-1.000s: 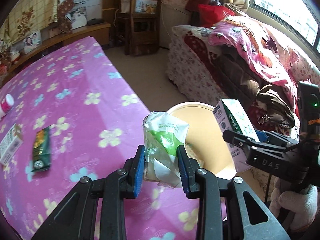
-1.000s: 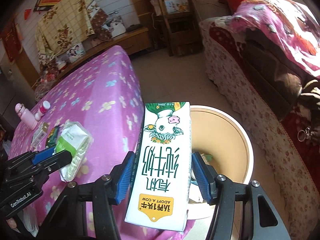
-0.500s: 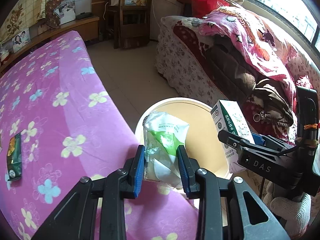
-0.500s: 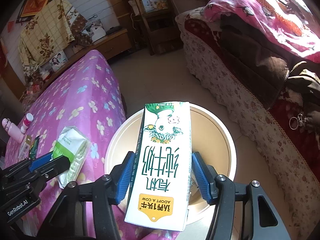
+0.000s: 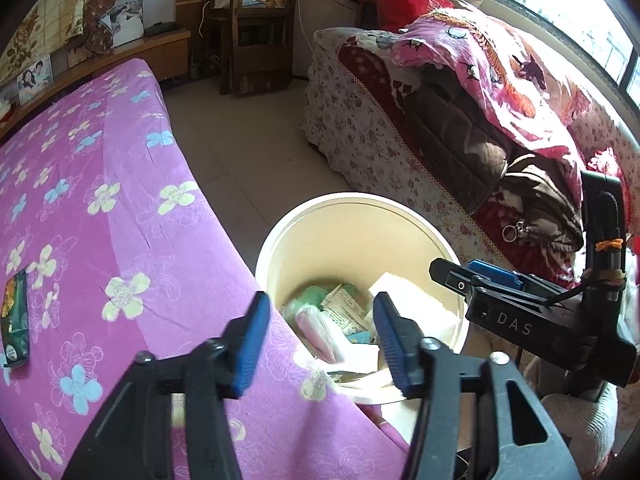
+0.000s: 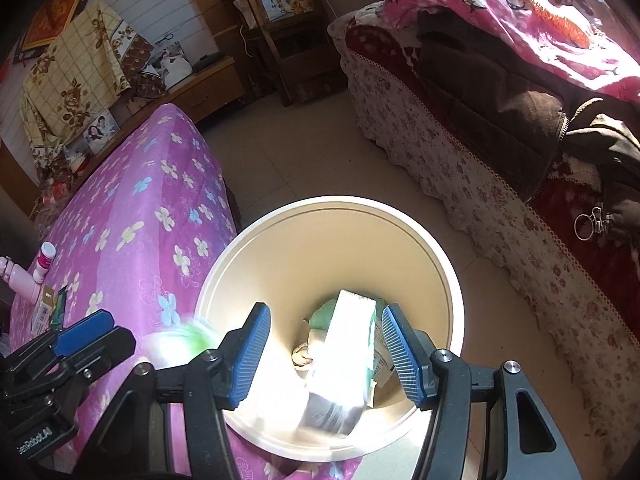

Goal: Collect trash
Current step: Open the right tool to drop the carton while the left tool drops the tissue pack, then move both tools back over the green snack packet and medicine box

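Note:
A cream round trash bin (image 5: 352,216) (image 6: 332,240) stands on the floor beside the bed. My left gripper (image 5: 318,338) is open and empty above its near rim. My right gripper (image 6: 324,354) is open over the bin. The white milk carton (image 6: 344,352) is blurred between and below its fingers, inside the bin. A blurred green-and-white tissue pack (image 6: 188,340) is at the bin's left rim, beside the left gripper (image 6: 80,340). Crumpled wrappers and paper (image 5: 340,320) lie in the bin. The right gripper (image 5: 480,280) shows at the bin's right side.
The pink flowered bedspread (image 5: 100,220) fills the left. On it lie a dark green wrapper (image 5: 16,320), a pink bottle (image 6: 18,280) and a small white bottle (image 6: 44,256). A sofa with blankets (image 5: 480,120) stands right. A wooden chair (image 5: 256,20) is at the back.
Both grippers have opened over the bin. The tissue pack has left my left gripper and the milk carton has left my right gripper; both are dropping into the bin.

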Motion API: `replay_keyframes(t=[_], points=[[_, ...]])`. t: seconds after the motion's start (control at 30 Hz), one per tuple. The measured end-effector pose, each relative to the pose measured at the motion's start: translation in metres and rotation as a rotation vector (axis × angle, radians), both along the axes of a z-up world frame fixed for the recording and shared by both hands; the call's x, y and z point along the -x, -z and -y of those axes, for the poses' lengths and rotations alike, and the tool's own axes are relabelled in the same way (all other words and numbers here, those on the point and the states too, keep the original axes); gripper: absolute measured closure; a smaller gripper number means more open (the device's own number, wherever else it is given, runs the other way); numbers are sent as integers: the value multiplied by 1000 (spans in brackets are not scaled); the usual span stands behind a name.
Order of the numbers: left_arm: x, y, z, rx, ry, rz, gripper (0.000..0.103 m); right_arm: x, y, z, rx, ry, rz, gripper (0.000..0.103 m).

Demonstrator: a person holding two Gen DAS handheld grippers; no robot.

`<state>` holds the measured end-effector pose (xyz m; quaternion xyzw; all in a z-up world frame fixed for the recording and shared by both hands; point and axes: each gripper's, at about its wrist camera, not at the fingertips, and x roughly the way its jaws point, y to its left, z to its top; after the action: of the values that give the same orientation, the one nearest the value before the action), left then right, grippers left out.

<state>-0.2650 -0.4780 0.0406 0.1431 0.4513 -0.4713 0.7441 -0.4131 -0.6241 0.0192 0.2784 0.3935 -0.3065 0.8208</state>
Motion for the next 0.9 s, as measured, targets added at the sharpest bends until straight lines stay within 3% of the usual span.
replay_keyframes(t=[0.9], points=[[-20,-12,-39,26,-99,23,47,-13,-15,-30,73,-54,-14,39]])
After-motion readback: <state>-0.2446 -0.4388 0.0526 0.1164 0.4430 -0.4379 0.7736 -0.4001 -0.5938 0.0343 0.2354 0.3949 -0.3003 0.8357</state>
